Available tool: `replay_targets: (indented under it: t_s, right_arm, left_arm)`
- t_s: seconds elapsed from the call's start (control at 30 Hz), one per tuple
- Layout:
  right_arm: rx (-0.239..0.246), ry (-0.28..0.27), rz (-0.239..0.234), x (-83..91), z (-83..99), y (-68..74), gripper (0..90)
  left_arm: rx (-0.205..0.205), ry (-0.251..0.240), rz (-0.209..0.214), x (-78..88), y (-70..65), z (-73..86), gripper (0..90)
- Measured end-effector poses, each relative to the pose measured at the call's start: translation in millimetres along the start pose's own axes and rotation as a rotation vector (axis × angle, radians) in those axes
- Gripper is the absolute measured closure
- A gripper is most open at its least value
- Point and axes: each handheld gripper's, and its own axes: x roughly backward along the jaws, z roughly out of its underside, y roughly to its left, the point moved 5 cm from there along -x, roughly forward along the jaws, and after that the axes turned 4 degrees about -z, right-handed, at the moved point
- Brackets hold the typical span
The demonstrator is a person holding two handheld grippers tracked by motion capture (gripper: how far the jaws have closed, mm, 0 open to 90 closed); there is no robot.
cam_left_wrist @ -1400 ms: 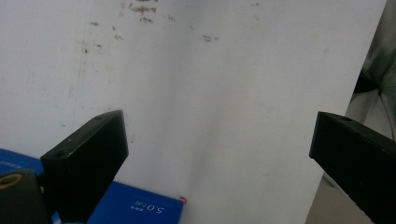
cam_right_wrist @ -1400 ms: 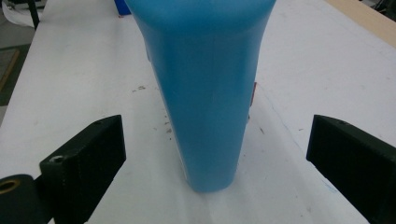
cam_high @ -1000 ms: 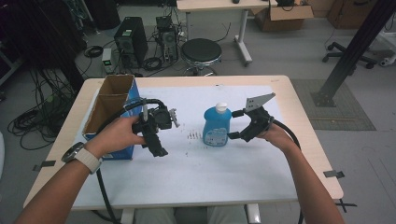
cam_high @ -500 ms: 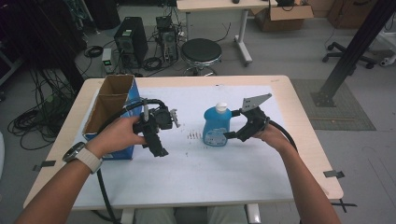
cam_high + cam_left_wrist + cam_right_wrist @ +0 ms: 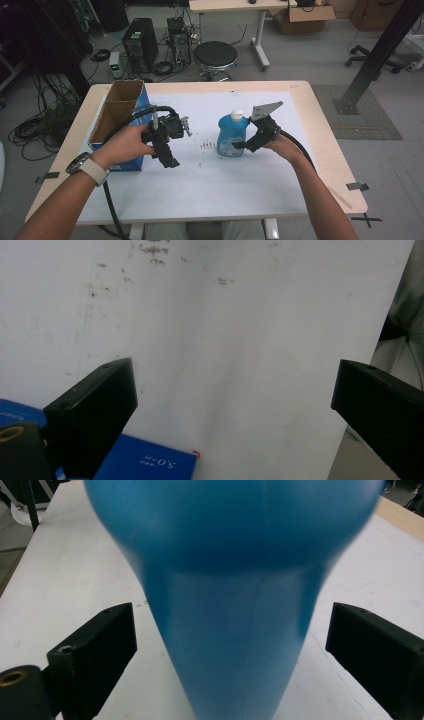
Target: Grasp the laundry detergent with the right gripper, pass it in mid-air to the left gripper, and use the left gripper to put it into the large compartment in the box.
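Two grippers: both jaws stood wide apart.
Right gripper (image 5: pixel 239 145): straddled blue bottle (image 5: pixel 231 134), frame centre, not clamped.
Left gripper (image 5: pixel 169 161): held nothing, beside cardboard box (image 5: pixel 116 112), left-centre.

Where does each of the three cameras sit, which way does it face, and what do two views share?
High view: above the table's near side, looking forward and down; forearms, left gripper, right gripper.
Left gripper view: rides the left gripper, facing the white mat; open jaws.
Right gripper view: rides the right gripper; open jaws flank the blue bottle.
Shared: the blue bottle, high and right gripper views.
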Motion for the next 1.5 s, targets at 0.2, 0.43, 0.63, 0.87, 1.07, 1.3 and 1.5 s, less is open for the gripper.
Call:
replay_targets:
  t_s: [0.2, 0.43, 0.63, 0.87, 1.07, 1.3, 1.5]
  right_arm:
    - [0.003, -0.013, 0.001, -4.8, -1.4, 0.7, 9.0]
    - [0.002, -0.027, -0.013, -6.9, -1.1, 0.6, 19.7]
    - [0.015, -0.026, -0.020, -7.5, -2.0, 1.4, 24.0]
    - [0.017, -0.028, -0.030, -6.3, -1.9, 1.3, 29.0]
    - [0.029, -0.027, -0.030, -6.1, -3.0, 1.4, 33.4]
    - [0.037, -0.029, -0.039, -5.6, -3.7, 1.8, 39.3]
    - [0.042, -0.028, -0.037, -5.5, -3.6, 1.6, 41.2]
  left_arm:
    - [0.002, -0.001, -0.001, 0.2, 0.6, 0.6, 5.0]
    - [0.002, 0.003, -0.002, 0.9, 0.4, 0.9, 5.1]
    - [0.002, 0.004, 0.000, 0.6, 0.2, 1.3, 5.0]
    - [0.001, 0.004, -0.002, 0.8, 0.0, 1.5, 5.1]
    - [-0.002, 0.005, -0.001, 0.7, -0.6, 1.0, 5.1]
    - [0.001, 0.001, -0.001, 0.1, -1.0, 0.7, 5.1]
    - [0.001, 0.002, -0.002, 0.0, 0.1, 1.1, 5.1]
